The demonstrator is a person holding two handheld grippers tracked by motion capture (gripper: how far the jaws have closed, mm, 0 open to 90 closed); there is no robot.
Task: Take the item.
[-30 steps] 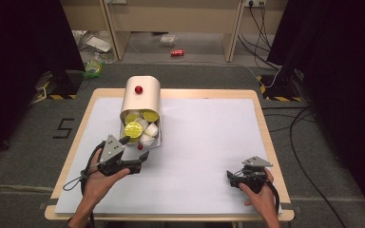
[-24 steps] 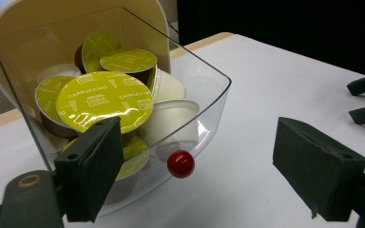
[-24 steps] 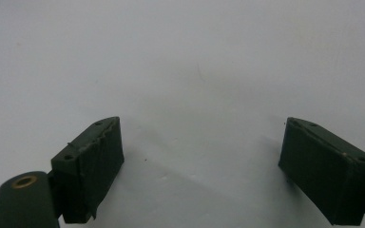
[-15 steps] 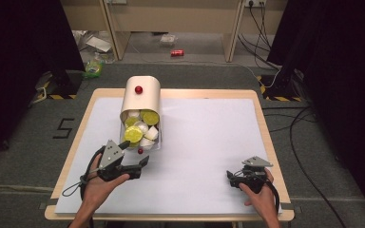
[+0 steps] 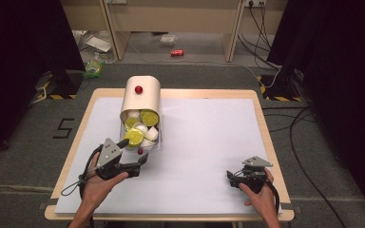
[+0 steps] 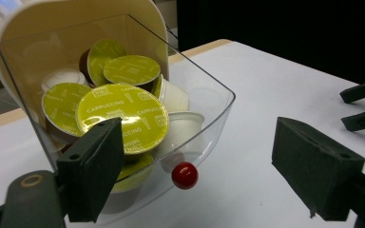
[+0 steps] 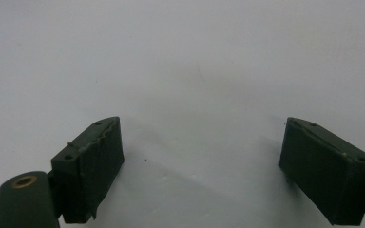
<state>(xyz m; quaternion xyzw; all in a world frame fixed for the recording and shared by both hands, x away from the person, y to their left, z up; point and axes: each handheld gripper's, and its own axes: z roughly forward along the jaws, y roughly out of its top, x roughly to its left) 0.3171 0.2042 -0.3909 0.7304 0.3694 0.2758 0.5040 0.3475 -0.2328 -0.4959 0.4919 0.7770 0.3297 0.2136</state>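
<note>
High view showed the capsule dispenser (image 5: 141, 102), a cream housing with a red knob, standing near the far left part of the white-covered table (image 5: 209, 137), its clear drawer (image 5: 153, 145) pulled out toward the person and heaped with lime-lidded and white coffee capsules (image 5: 142, 126). The left gripper (image 5: 134, 159) sat just in front of the drawer, jaws spread and clamped on nothing, after narrowing slightly a moment before, with nothing between the pads. In the left gripper view one pad overlapped the drawer's clear front wall below a large Cappuccino capsule (image 6: 123, 116), the other stood out over bare table, and the drawer's small red knob (image 6: 184, 175) hung between them; whether the near pad touched the plastic could not be told. The right gripper (image 5: 232, 176) rested well apart near the table's near right corner, close to the edge, jaws released and wide over blank white surface in the right gripper view. Wide open table lay between the two hands and to the right of the dispenser. The housing hid the back of the drawer, lower capsules lay buried under the top ones, and both forearms were cut off by the frame's bottom edge.
</note>
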